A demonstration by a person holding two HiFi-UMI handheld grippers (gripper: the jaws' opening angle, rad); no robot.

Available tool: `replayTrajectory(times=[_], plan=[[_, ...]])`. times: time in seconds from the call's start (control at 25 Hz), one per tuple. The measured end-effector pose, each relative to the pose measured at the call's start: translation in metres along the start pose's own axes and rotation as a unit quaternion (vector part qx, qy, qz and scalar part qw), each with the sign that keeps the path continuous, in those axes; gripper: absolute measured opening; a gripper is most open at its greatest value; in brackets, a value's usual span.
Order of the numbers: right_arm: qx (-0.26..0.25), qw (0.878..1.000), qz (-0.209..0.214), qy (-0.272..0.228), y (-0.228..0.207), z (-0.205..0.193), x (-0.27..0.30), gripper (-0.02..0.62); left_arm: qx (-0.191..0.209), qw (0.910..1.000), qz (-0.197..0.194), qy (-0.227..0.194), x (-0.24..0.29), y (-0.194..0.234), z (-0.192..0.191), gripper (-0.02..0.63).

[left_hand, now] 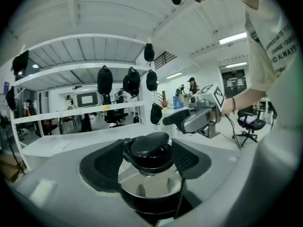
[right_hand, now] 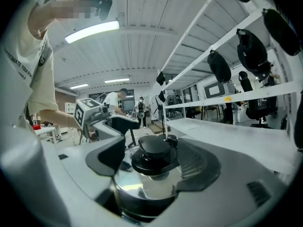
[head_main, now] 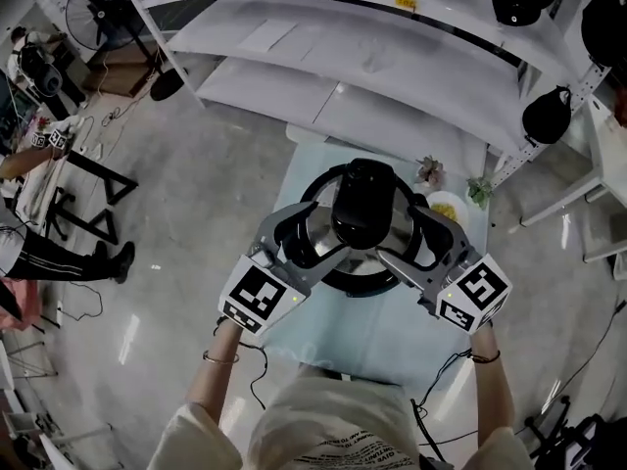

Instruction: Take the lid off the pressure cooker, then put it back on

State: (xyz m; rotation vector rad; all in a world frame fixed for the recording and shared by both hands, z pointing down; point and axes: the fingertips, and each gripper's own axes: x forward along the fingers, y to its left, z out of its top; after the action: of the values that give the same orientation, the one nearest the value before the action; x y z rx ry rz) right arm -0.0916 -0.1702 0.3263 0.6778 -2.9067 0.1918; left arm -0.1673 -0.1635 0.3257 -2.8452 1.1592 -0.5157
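On the small pale table, close under the person, the pressure cooker sits with its lid on. The left gripper and right gripper flank it, each with fingers spread wide and the lid's knob between them. Table edges near; open floor either side. Plate just beyond the cooker, shelf rack behind. Shirt print partly legible: "CHANGE YOUR".

Head view: dim, flat, low contrast. Soft glare streaks on floor, straight lines bow toward the edges. Both gripper views: heavy fisheye, black vignette in corners, shelves curved. Ceiling strip blown out in right gripper view, ceiling lights clipped in the left. Steel lid carries bright reflections. Near jaws soft, background sharper.
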Motion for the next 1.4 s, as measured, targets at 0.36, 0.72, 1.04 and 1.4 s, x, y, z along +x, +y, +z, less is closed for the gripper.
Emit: replayTrajectory(times=[0.36,0.72,1.04,1.4], plan=[[-0.043,0.995,0.064,0.065,-0.009,-0.005,0.028,0.328,0.093,0.9826,-0.149,0.062,0.031,0.014,-0.016,0.31],[-0.043,0.988,0.107,0.098,-0.008,-0.011,0.046,0.331,0.115,0.9564,-0.256,0.081,0.043,0.011,-0.014,0.311],[-0.056,0.982,0.134,0.125,-0.006,-0.015,0.057,0.33,0.116,0.944,-0.301,0.07,0.052,-0.001,-0.014,0.311],[-0.072,0.976,0.143,0.147,-0.002,-0.019,0.059,0.325,0.136,0.9313,-0.329,0.077,0.055,-0.01,-0.02,0.31]])
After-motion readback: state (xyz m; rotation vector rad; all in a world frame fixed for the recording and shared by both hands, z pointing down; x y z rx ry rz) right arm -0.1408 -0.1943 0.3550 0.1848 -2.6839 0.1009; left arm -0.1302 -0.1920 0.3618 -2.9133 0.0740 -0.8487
